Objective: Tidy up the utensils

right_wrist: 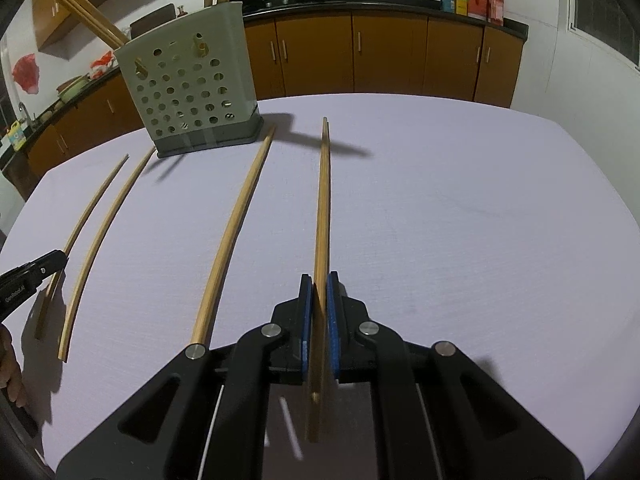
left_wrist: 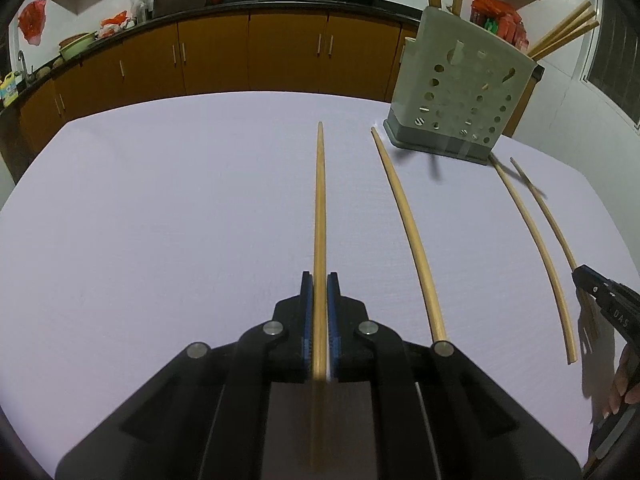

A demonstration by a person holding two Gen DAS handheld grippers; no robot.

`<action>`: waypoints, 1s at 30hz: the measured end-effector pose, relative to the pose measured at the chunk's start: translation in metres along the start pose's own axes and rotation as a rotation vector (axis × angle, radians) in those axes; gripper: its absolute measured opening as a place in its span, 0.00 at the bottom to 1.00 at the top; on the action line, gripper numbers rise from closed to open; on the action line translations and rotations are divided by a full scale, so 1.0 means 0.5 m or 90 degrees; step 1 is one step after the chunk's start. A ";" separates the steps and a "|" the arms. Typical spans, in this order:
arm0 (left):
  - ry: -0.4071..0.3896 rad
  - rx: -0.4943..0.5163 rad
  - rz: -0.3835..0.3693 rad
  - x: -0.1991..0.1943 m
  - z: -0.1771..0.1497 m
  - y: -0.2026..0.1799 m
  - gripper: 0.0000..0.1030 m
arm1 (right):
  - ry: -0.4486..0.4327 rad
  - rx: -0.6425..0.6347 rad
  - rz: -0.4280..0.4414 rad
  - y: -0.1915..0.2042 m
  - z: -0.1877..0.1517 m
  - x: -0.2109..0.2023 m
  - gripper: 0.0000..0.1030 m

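Black left gripper (left_wrist: 319,280) fills the 6 o'clock edge of its view, blue pads clamped on one chopstick (left_wrist: 319,208) pointing toward 12 across the lavender table (left_wrist: 160,200); the right gripper (right_wrist: 319,280) likewise pinches its own chopstick (right_wrist: 322,208). At 1 o'clock in the left view stands the perforated grey utensil holder (left_wrist: 460,100), already holding chopsticks. Between the grippers, two loose chopsticks (left_wrist: 408,232) lie on the cloth.
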State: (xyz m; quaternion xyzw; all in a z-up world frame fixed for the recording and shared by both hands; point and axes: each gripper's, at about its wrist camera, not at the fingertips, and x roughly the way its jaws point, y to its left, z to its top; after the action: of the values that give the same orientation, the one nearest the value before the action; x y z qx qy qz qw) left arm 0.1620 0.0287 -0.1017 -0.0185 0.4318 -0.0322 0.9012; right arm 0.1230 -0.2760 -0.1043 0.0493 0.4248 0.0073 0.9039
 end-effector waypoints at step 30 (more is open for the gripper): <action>0.001 -0.012 -0.011 0.010 0.001 0.002 0.09 | 0.000 -0.010 -0.012 0.007 0.000 0.000 0.09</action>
State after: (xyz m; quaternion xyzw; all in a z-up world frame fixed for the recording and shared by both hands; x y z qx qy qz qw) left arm 0.1657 0.0292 -0.1054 -0.0311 0.4328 -0.0359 0.9002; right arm 0.1231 -0.2726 -0.1043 0.0378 0.4252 0.0019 0.9043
